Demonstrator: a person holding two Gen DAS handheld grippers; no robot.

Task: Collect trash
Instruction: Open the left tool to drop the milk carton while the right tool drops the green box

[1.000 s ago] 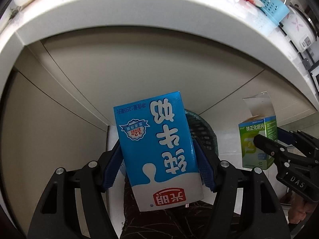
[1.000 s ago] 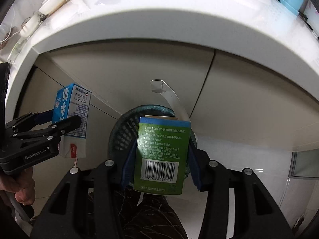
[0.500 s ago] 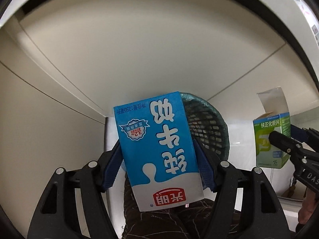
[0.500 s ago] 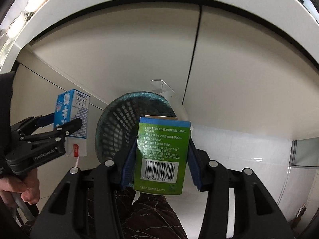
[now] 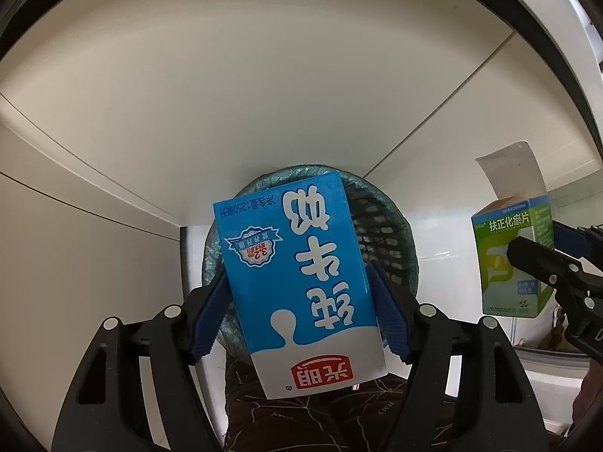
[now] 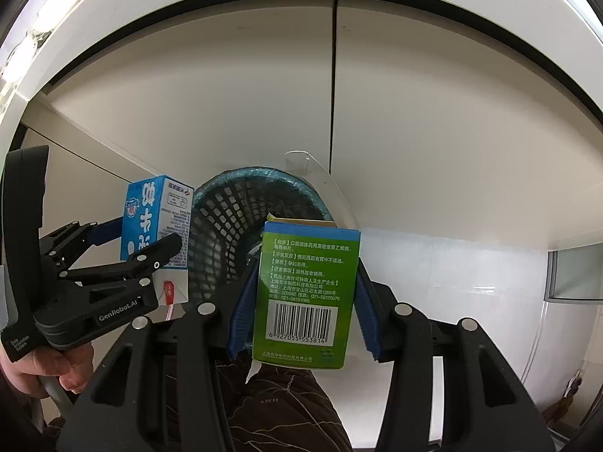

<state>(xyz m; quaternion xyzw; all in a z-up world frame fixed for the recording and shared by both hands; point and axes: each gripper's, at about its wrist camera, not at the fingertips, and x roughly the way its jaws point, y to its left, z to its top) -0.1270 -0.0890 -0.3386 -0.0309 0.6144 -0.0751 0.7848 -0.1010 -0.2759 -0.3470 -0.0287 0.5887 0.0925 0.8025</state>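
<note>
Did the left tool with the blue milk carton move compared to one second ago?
Yes. In the left wrist view the countertop edge has left the top of the picture, and the mesh trash basket looks larger behind the milk carton: the left tool went down toward it.

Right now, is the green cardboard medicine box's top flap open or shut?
Open. The green cardboard medicine box has its pale top flap standing up above the box's open end in the left wrist view.
</note>
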